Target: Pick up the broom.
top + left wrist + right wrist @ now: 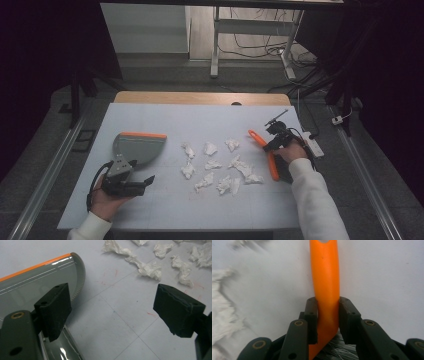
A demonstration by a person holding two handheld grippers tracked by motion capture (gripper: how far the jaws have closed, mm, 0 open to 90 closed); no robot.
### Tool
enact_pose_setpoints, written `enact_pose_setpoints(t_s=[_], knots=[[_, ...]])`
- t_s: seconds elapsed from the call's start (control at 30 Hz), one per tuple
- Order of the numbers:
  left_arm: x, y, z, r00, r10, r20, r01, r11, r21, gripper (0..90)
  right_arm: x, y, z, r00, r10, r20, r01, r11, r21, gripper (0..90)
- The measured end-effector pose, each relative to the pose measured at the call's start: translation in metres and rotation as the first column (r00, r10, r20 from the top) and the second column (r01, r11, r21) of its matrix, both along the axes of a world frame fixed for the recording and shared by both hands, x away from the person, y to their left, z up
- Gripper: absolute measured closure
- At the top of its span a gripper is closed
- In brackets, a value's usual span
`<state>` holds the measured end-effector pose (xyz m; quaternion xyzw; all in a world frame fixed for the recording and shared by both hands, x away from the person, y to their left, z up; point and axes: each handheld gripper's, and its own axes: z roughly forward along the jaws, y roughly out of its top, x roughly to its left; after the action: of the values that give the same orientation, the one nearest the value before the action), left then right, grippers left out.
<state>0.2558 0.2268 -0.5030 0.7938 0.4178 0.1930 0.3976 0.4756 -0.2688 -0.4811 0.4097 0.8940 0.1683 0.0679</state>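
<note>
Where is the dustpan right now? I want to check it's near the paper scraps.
In the high view the dustpan lies left of centre on the table, just beyond the left gripper, with the scraps to its right.

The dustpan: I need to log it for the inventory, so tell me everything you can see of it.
The dustpan is grey, smooth and glossy like plastic, with an orange strip along its far edge and a curved, ridged side. It lies flat on the left of the white table, apart from the paper scraps. The open left gripper hovers at its near end.

Orange brush (325,285), grey dustpan (139,148)
</note>
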Motion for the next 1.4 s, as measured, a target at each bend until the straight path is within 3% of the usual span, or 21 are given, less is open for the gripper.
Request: enact_pose_setpoints(t_s=[0.1, 0.17, 0.2, 0.23, 0.27, 0.3, 0.43, 0.47, 0.5, 0.67, 0.77, 0.97, 1.17, 1.23, 1.33, 1.4], knots=[[0.000, -0.001, 0.000, 1.0000, 0.000, 0.001, 0.000, 1.0000, 0.002, 15.7, -0.005, -0.013, 0.011, 0.9991, -0.022, 0.036, 0.019, 0.997, 0.080, 70.3], [-0.001, -0.001, 0.000, 1.0000, 0.001, 0.003, -0.001, 1.0000, 0.001, 15.7, -0.006, -0.016, 0.014, 0.9988, -0.026, 0.042, 0.022, 0.995, 0.100, 70.3], [-0.001, -0.001, 0.000, 1.0000, 0.002, 0.003, -0.002, 1.0000, 0.000, 15.7, -0.010, -0.022, 0.021, 0.9972, -0.043, 0.061, 0.034, 0.989, 0.143, 70.3], [0.000, -0.001, 0.000, 1.0000, 0.002, 0.003, -0.002, 1.0000, 0.000, 15.7, -0.010, -0.022, 0.021, 0.9972, -0.043, 0.061, 0.034, 0.989, 0.143, 70.3], [0.000, -0.001, 0.000, 1.0000, 0.002, 0.002, -0.002, 1.0000, -0.001, 15.7, -0.013, -0.028, 0.030, 0.9955, -0.052, 0.079, 0.037, 0.982, 0.184, 70.3], [0.000, -0.001, 0.000, 1.0000, 0.001, 0.002, -0.001, 1.0000, 0.000, 15.7, -0.013, -0.028, 0.030, 0.9955, -0.052, 0.079, 0.037, 0.982, 0.184, 70.3], [0.000, -0.002, 0.001, 1.0000, 0.000, 0.004, 0.000, 1.0000, -0.003, 15.7, -0.019, -0.037, 0.049, 0.9896, -0.074, 0.123, 0.040, 0.965, 0.261, 70.3], [0.001, -0.002, 0.001, 1.0000, -0.001, 0.005, 0.001, 1.0000, -0.003, 15.8, -0.023, -0.040, 0.058, 0.9839, -0.093, 0.153, 0.044, 0.953, 0.300, 70.3], [0.001, -0.002, 0.001, 1.0000, 0.000, 0.007, 0.000, 1.0000, -0.006, 15.8, -0.023, -0.040, 0.058, 0.9839, -0.093, 0.153, 0.044, 0.953, 0.300, 70.3], [0.003, -0.008, 0.006, 0.9995, -0.009, 0.031, 0.010, 0.9994, -0.032, 16.7, -0.033, -0.034, 0.072, 0.9698, -0.128, 0.207, 0.038, 0.920, 0.389, 70.2], [0.005, -0.015, 0.012, 0.9985, -0.023, 0.050, 0.025, 0.9986, -0.047, 17.4, -0.038, -0.026, 0.077, 0.9611, -0.151, 0.232, 0.030, 0.890, 0.455, 70.1], [0.011, -0.025, 0.021, 0.9964, -0.045, 0.072, 0.049, 0.9973, -0.055, 17.7, -0.047, -0.007, 0.078, 0.9443, -0.191, 0.268, 0.016, 0.841, 0.540, 70.2], [0.018, -0.034, 0.022, 0.9962, -0.063, 0.060, 0.067, 0.9958, -0.062, 17.9, -0.055, 0.008, 0.073, 0.9381, -0.204, 0.280, -0.004, 0.802, 0.597, 70.1], [0.020, -0.038, 0.025, 0.9958, -0.072, 0.057, 0.074, 0.9961, -0.047, 17.8, -0.058, 0.013, 0.072, 0.9364, -0.207, 0.284, -0.013, 0.787, 0.617, 70.1], [0.021, -0.048, 0.036, 0.9915, -0.091, 0.092, 0.095, 0.9948, -0.036, 17.9, -0.063, 0.021, 0.068, 0.9330, -0.221, 0.284, -0.023, 0.752, 0.659, 70.1], [0.023, -0.056, 0.043, 0.9885, -0.112, 0.102, 0.118, 0.9912, -0.060, 18.0, -0.065, 0.023, 0.067, 0.9314, -0.224, 0.287, -0.025, 0.746, 0.665, 70.1]])
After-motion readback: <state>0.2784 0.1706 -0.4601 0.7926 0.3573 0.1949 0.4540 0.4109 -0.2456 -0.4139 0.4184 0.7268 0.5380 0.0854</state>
